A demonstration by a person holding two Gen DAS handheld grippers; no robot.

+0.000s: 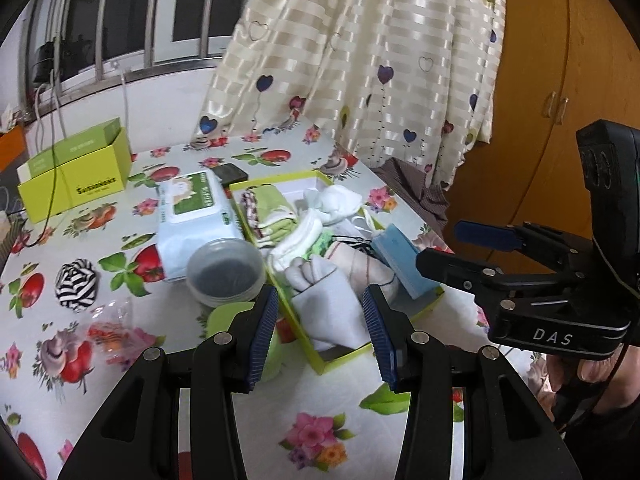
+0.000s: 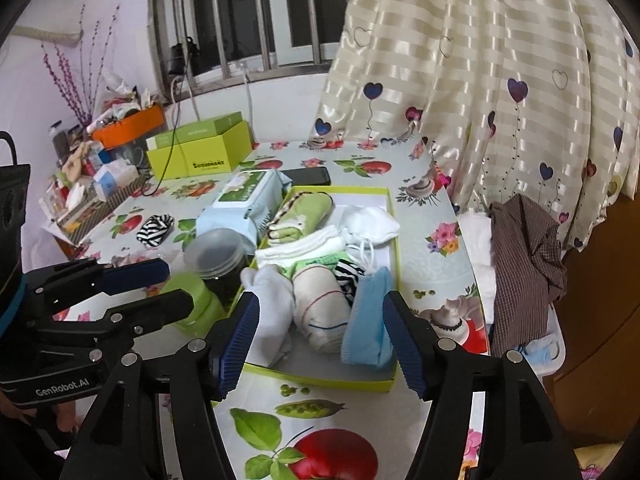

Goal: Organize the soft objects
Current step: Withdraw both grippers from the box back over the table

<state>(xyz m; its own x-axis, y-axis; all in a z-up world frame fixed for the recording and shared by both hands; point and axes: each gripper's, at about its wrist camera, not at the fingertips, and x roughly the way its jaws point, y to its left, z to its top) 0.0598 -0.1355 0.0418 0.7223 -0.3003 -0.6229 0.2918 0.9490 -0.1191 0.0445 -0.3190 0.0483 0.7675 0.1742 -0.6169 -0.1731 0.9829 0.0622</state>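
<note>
Behind the jar (image 1: 226, 272), the green cup (image 1: 224, 316) hides.

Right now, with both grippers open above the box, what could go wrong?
1. The blue face mask leans on the shallow green cardboard box rim and may slide out.
2. The black-and-white striped cloth lies outside, easily forgotten.
3. Reaching for it, the left gripper could hit the lidded plastic jar.

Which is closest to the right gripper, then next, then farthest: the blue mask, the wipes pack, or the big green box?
Going by the right wrist view, from the right gripper:
1. Blue mask, just ahead, in the tray.
2. Wipes pack, farther back, left of the tray.
3. Big green box, far back left.
</note>
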